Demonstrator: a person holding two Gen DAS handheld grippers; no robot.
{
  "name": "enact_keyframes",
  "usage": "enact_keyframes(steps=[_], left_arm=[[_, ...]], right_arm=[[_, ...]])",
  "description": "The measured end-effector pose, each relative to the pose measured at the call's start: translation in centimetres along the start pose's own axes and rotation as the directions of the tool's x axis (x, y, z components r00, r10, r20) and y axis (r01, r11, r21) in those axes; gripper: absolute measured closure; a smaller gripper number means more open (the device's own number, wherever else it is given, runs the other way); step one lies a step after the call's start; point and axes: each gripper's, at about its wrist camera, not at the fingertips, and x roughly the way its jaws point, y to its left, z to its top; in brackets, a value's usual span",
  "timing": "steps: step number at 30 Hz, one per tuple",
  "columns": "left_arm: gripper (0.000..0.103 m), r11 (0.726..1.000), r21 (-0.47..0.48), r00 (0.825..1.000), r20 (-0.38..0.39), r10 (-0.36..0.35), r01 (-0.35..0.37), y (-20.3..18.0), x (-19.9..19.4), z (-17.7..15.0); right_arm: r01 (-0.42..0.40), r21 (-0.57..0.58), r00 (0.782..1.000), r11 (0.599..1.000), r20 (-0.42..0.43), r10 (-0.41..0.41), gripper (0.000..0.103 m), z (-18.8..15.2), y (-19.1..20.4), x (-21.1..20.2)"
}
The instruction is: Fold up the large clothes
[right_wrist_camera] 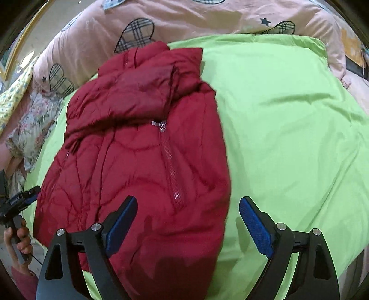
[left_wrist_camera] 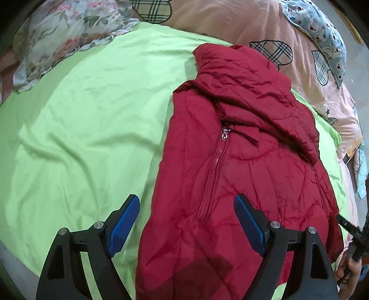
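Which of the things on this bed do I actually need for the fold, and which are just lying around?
For the job:
red padded jacket, zipped, sleeves folded in
left gripper, open, holding nothing
right gripper, open, holding nothing
green sheet, the folding surface

Lying about:
pink quilt with plaid hearts
floral pillow
blue patterned pillow

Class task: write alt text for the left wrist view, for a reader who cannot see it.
A red padded jacket, partly folded with its zipper facing up, lies on a lime-green sheet. The left tool hovers open above its lower part, gripping nothing. A pink patterned quilt and a floral pillow lie beyond.
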Motion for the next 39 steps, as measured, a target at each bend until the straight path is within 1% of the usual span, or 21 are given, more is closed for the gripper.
enact_keyframes(steps=[5,9,11,12,14,17,20,23,27,30,32,33,34,35,36,37,38,39], left_arm=[[0.017,1.000,0.007,1.000,-0.022,0.014,-0.014,0.9,-0.3,-1.1],[0.017,1.000,0.012,0.999,-0.042,0.019,-0.018,1.5,-0.6,-2.5],[0.017,1.000,0.016,0.999,-0.050,0.015,-0.015,1.6,-0.6,-2.8],[0.017,1.000,0.019,0.998,-0.054,0.015,-0.014,1.7,-0.6,-3.0],[0.017,1.000,0.026,0.998,-0.062,0.014,-0.013,1.7,-0.4,-3.5],[0.017,1.000,0.029,0.997,-0.072,0.009,-0.007,1.7,-0.2,-4.0],[0.017,0.999,0.035,0.997,-0.081,-0.002,0.005,1.6,0.0,-4.3],[0.017,0.999,0.046,0.996,-0.085,-0.011,0.015,1.3,0.3,-4.6],[0.018,0.997,0.080,0.997,-0.077,-0.017,0.023,0.5,0.5,-5.1],[0.026,0.993,0.115,0.997,-0.077,-0.016,0.025,-0.3,0.8,-5.5],[0.029,0.992,0.125,0.997,-0.082,-0.018,0.028,-0.7,0.8,-5.7],[0.033,0.991,0.131,0.996,-0.083,-0.020,0.031,-0.9,0.8,-5.8],[0.040,0.989,0.141,0.996,-0.083,-0.027,0.039,-1.1,0.7,-5.8],[0.044,0.987,0.154,0.996,-0.082,-0.036,0.049,-1.3,0.6,-5.9],[0.054,0.985,0.164,0.996,-0.079,-0.040,0.052,-1.5,0.4,-5.9],[0.063,0.983,0.177,0.997,-0.074,-0.037,0.050,-1.7,0.2,-5.9],[0.067,0.981,0.187,0.997,-0.068,-0.036,0.048,-1.8,0.0,-5.9],[0.074,0.980,0.195,0.998,-0.059,-0.035,0.046,-1.9,-0.3,-5.9]], right_arm=[[0.016,-0.059,0.998,0.998,-0.066,-0.020,0.012,-2.2,0.7,0.8],[0.026,-0.054,0.997,0.998,-0.068,-0.029,0.014,-3.4,-0.2,0.1],[0.019,-0.040,0.998,0.999,-0.057,-0.021,0.015,-3.8,-1.0,-0.5],[0.008,-0.032,0.998,0.999,-0.055,-0.009,0.017,-4.1,-1.4,-0.8],[-0.020,-0.018,0.998,1.000,-0.056,0.018,0.027,-4.2,-1.9,-1.1],[-0.054,-0.005,0.997,0.999,-0.050,0.054,0.038,-4.7,-2.1,-1.5],[-0.061,-0.013,0.997,0.998,-0.047,0.060,0.042,-4.8,-1.7,-1.5],[-0.063,-0.022,0.997,0.998,-0.047,0.062,0.042,-4.9,-1.3,-1.4],[-0.094,-0.019,0.994,0.995,-0.056,0.092,0.043,-5.1,-1.2,-1.1],[-0.112,-0.021,0.992,0.993,-0.067,0.110,0.042,-5.3,-0.9,-0.7],[-0.129,-0.008,0.989,0.992,-0.075,0.128,0.041,-5.4,-1.0,-0.6],[-0.137,-0.001,0.988,0.991,-0.074,0.136,0.041,-5.4,-1.1,-0.6],[-0.138,-0.001,0.988,0.990,-0.072,0.137,0.044,-5.4,-1.1,-0.6],[-0.142,-0.006,0.988,0.990,-0.067,0.141,0.048,-5.5,-1.0,-0.7],[-0.146,-0.011,0.988,0.989,-0.060,0.145,0.052,-5.5,-0.9,-0.9],[-0.150,-0.014,0.987,0.989,-0.054,0.149,0.060,-5.6,-0.9,-1.0],[-0.157,-0.014,0.987,0.988,-0.048,0.156,0.066,-5.7,-0.9,-1.2],[-0.163,-0.013,0.986,0.987,-0.042,0.162,0.067,-5.7,-1.0,-1.4]])
